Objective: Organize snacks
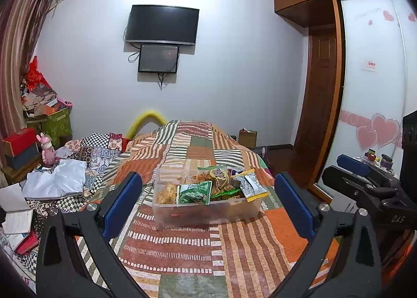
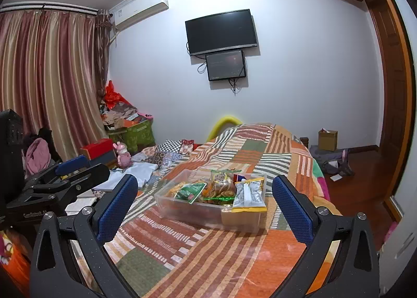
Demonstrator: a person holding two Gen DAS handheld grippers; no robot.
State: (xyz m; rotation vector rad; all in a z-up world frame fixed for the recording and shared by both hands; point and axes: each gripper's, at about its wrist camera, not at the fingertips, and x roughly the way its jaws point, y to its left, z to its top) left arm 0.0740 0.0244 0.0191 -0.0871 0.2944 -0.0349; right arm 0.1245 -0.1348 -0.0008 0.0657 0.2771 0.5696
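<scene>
In the left wrist view, curtains (image 1: 18,45) run down the left edge, with a heap of boxes (image 1: 49,115) and a pink toy (image 1: 48,150) below them. The left gripper (image 1: 208,203) fills the bottom of the frame, its blue pads (image 1: 122,203) spread wide with nothing between them. At centre, a clear bin (image 1: 207,209) of snacks sits on the patchwork quilt (image 1: 182,246), well ahead of the pads; a green packet (image 1: 194,192) leans at its front and a silver-yellow packet (image 1: 251,186) pokes over its right end. A TV (image 1: 163,24) hangs on the wall above. At lower right the right gripper (image 1: 365,178) shows from the side.

In the right wrist view, the left gripper (image 2: 60,178) sits at lower left. The right gripper (image 2: 206,205) spans the bottom, fingers (image 2: 117,206) wide and empty. The bin (image 2: 211,209) lies at centre, between and beyond them, untouched. A cardboard box (image 2: 327,140) stands on the floor at right.
</scene>
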